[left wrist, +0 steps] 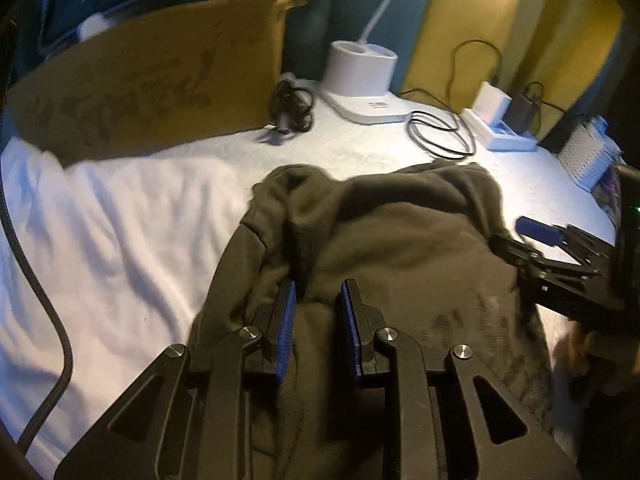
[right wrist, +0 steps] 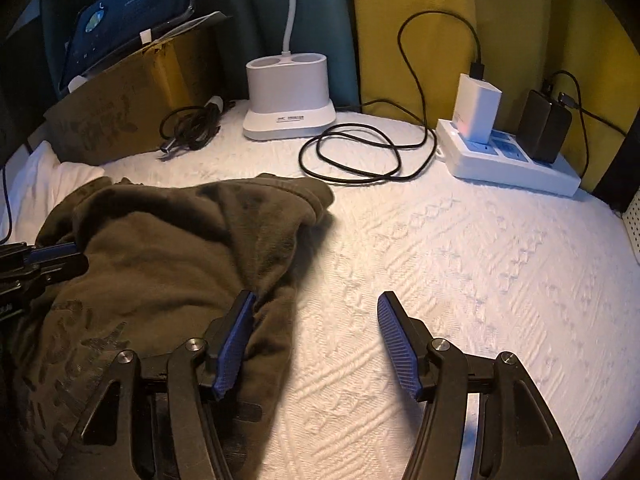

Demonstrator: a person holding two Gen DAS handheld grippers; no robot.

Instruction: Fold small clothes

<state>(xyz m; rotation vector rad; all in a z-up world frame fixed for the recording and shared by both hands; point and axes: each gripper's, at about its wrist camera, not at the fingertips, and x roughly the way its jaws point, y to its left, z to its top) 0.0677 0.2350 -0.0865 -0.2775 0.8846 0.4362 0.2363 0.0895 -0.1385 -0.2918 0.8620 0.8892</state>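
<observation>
Right now the dark olive garment [right wrist: 172, 248] lies rumpled on the white textured bedcover [right wrist: 460, 264], at about nine o'clock of the coiled black cable [right wrist: 360, 156]. Left gripper [left wrist: 318, 304] sits narrowly parted over the cloth; whether it pinches a fold I cannot tell. Right gripper [right wrist: 316, 312] stands wide, holding nothing, its left pad against the garment's edge

Left tool [left wrist: 318, 300] angled down, jaws narrow, right tool [right wrist: 316, 312] angled down, jaws wide apart
</observation>
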